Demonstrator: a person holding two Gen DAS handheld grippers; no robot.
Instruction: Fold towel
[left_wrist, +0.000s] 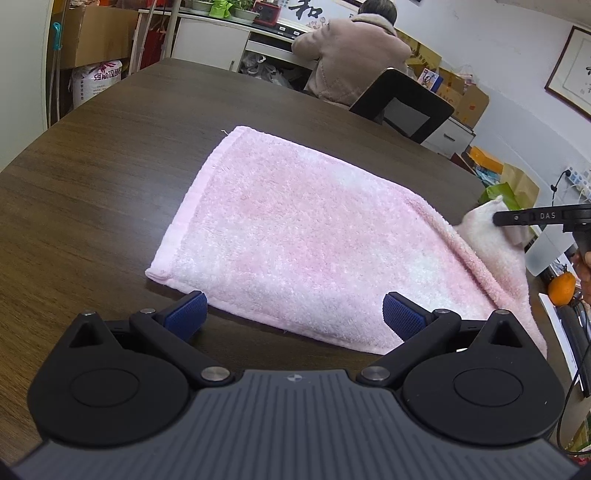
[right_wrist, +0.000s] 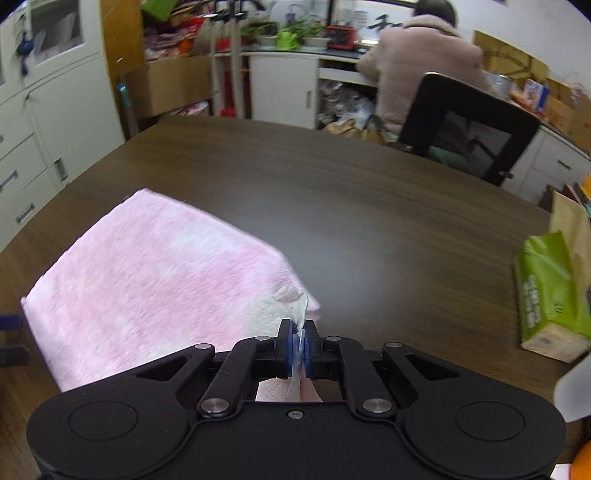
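A pink and white towel (left_wrist: 295, 236) lies folded on the dark wooden table (left_wrist: 110, 184). My left gripper (left_wrist: 293, 314) is open, its blue pads on either side of the towel's near edge without pressing it. My right gripper (right_wrist: 298, 341) is shut on a corner of the towel (right_wrist: 147, 280), and the cloth sticks up between the pads. In the left wrist view that right gripper (left_wrist: 506, 221) holds the right corner lifted off the table.
A person in a beige coat (left_wrist: 351, 51) sits at a desk behind the table, with a black chair (left_wrist: 402, 103) close to the far edge. A green package (right_wrist: 550, 291) and paper bag stand at the table's right side. An orange (left_wrist: 561, 288) lies at the right.
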